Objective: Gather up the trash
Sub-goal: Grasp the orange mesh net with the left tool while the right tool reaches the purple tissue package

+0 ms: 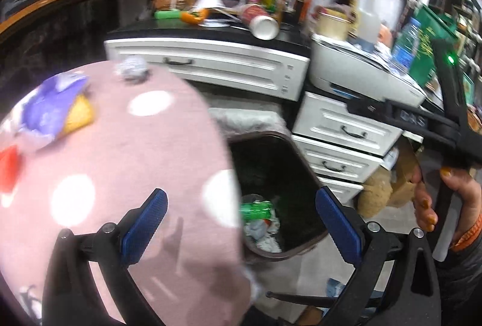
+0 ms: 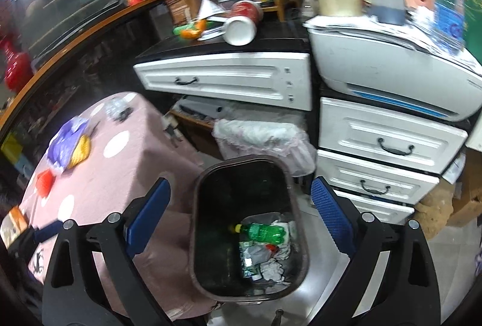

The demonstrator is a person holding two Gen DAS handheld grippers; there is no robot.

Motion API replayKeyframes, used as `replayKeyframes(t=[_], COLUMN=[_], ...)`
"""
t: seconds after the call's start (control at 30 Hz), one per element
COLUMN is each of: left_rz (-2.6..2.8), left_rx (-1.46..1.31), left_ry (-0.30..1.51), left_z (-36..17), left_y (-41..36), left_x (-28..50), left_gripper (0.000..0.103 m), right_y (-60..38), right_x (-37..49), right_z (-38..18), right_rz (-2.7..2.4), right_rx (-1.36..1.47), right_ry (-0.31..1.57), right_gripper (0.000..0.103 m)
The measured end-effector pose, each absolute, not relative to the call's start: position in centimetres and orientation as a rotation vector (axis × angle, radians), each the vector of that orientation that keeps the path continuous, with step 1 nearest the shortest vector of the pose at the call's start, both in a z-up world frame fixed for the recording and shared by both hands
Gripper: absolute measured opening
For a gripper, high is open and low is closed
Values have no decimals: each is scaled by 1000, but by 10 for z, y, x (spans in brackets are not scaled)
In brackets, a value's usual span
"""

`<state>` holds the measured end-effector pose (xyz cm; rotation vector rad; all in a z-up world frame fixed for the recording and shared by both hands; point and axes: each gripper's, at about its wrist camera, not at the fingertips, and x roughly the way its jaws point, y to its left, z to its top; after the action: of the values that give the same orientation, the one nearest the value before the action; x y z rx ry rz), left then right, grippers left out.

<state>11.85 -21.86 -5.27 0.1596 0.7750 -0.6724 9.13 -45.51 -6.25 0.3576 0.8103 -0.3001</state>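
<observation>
My left gripper (image 1: pixel 242 223) is open and empty, hovering over the edge of a pink dotted tablecloth (image 1: pixel 120 163) and the dark trash bin (image 1: pixel 310 175) beside it. On the cloth lie a purple wrapper (image 1: pixel 54 109) with a yellow piece, a crumpled foil ball (image 1: pixel 132 71) and a red scrap (image 1: pixel 7 169). My right gripper (image 2: pixel 241 219) is open above the bin (image 2: pixel 198 205), with nothing between its fingers. Inside the bin lie a green bottle (image 2: pixel 263 231) and crumpled paper (image 2: pixel 271 268). The purple wrapper (image 2: pixel 67 136) and foil ball (image 2: pixel 116 109) also show in the right wrist view.
White drawers (image 2: pixel 388 142) and a printer (image 2: pixel 385 70) stand right of the bin. A tipped can (image 2: pixel 239 29) lies on the black counter (image 2: pixel 271 44). A pale plastic bag (image 2: pixel 262 136) sits behind the bin. A hand (image 1: pixel 427 205) holds the other tool at the right.
</observation>
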Motion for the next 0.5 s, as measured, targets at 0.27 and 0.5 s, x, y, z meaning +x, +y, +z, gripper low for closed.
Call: replayKeyframes(t=[0.27, 0.5], left_rz=[-512, -373], left_rx=[136, 113], left_ry=[767, 769], left_z=[-52, -52], left_y=[-144, -80], left_x=[144, 166], left_gripper=[97, 97], right_y=[-405, -355], right_x=[111, 133], right_z=[-66, -63], right_rz=[-156, -28], right_rx=[271, 205], right_ry=[845, 869], right_gripper=[93, 93])
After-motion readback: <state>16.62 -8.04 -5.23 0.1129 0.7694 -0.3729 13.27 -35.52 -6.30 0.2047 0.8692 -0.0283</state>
